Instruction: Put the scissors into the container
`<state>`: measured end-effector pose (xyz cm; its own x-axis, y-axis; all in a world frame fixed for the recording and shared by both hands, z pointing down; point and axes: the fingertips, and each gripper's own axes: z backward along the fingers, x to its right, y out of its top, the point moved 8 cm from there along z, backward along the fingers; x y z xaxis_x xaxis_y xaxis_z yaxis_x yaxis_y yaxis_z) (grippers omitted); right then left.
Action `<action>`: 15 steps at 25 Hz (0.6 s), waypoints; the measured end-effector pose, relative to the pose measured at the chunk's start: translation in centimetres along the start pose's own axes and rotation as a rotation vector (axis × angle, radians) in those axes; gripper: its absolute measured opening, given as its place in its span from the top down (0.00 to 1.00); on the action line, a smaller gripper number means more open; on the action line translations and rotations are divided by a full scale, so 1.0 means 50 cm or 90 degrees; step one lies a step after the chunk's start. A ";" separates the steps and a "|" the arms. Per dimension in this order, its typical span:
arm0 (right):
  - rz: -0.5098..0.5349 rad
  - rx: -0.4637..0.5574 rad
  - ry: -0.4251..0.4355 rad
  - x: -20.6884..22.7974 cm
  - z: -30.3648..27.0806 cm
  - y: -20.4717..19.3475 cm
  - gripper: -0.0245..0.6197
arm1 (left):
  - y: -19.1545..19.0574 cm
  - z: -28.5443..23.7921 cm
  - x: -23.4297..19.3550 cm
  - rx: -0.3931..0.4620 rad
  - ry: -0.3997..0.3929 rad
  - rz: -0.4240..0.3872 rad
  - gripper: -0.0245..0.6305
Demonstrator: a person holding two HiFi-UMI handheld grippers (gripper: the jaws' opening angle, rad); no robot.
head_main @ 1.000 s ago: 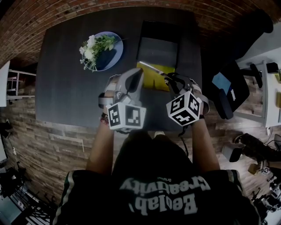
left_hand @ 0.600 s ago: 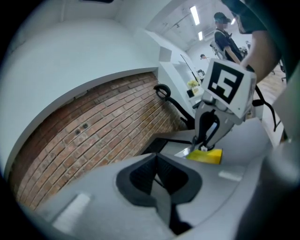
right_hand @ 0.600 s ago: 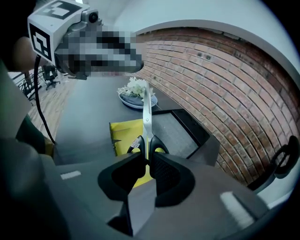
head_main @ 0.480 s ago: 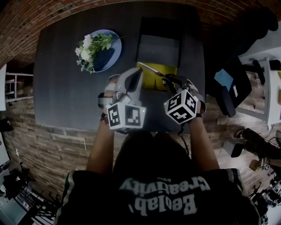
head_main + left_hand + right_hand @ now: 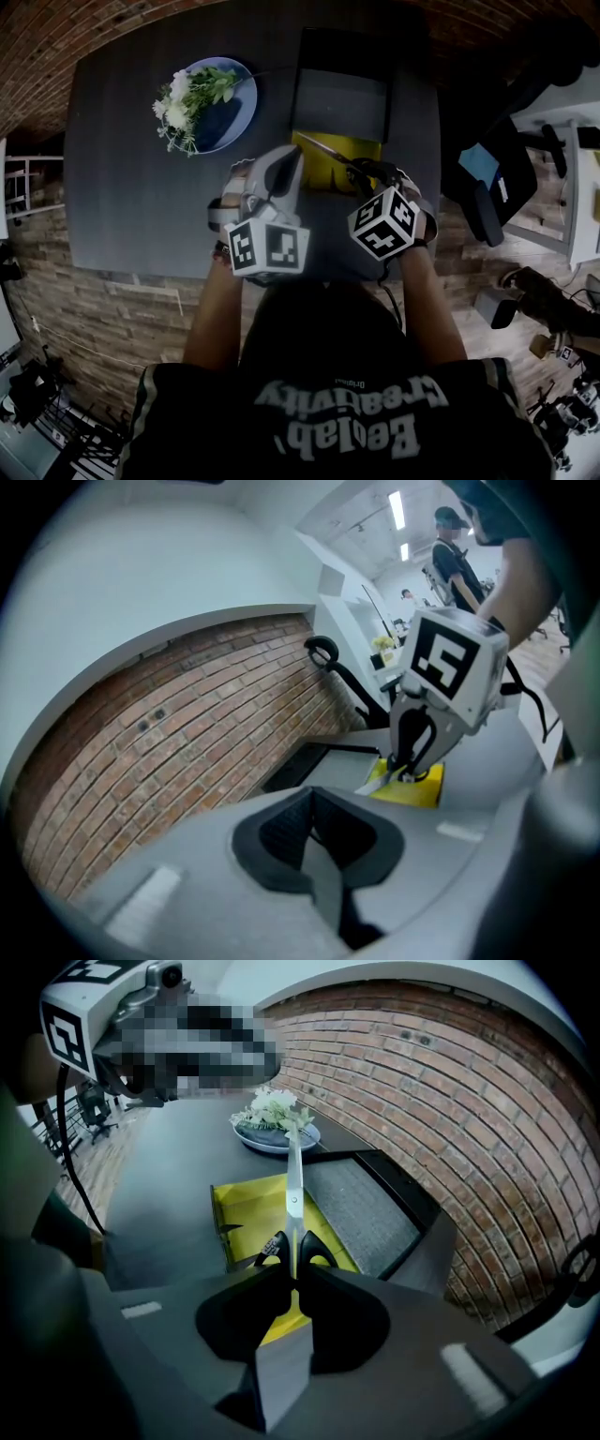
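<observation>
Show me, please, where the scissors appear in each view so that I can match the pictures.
Head view: the scissors lie just right of centre, blades pointing up-left across the yellow tray.
Left gripper view: small, right of centre, at the tray's left edge.
Right gripper view: dead centre, blades running straight up from the right gripper.
Shared landmark: the yellow tray.
</observation>
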<state>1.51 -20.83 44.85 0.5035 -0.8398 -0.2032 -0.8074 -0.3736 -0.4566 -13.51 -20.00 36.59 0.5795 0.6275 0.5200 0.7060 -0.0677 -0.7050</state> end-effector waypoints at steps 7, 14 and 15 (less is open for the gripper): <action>-0.019 -0.050 0.013 -0.002 -0.039 -0.014 0.84 | -0.024 -0.015 0.003 -0.001 -0.013 0.006 0.96; -0.018 -0.082 0.023 -0.011 -0.067 -0.020 0.84 | -0.046 -0.027 0.001 0.001 -0.021 0.021 0.96; -0.018 -0.086 0.025 -0.012 -0.071 -0.019 0.84 | -0.048 -0.028 0.000 0.002 -0.022 0.021 0.96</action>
<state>0.89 -21.34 48.48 0.5158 -0.8421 -0.1573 -0.8287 -0.4439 -0.3410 -14.63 -20.91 38.98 0.5883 0.6512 0.4795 0.6853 -0.0867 -0.7230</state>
